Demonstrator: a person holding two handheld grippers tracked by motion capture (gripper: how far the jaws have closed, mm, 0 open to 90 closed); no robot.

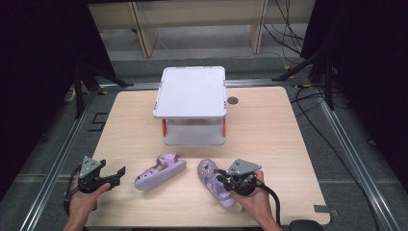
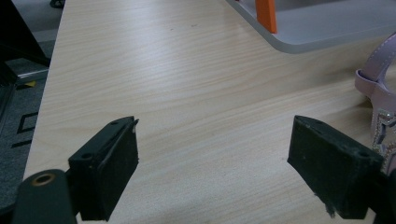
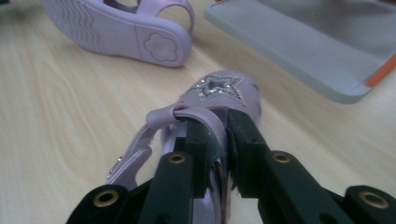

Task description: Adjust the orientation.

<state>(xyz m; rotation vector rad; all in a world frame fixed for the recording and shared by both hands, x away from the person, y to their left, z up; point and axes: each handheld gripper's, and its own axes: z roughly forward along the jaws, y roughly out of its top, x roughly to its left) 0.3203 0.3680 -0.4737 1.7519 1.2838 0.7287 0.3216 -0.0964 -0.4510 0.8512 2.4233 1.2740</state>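
Two small lilac sandals lie on the wooden table in front of a grey two-tier shelf. The left sandal (image 1: 160, 171) is tipped on its side, its wavy-treaded sole with a flower stamp turned outward. The right sandal (image 1: 214, 182) sits upright, a glittery star on its toe, its strap pinched between the right gripper (image 1: 225, 179) jaws.

wooden table (image 1: 269, 120), grey two-tier shelf (image 1: 192, 91), dark curtains (image 1: 43, 48)

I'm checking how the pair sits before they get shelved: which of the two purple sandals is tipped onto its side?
The left sandal, near the open left gripper: its ridged sole faces sideways. The right sandal, sole down, is clamped by the right gripper.
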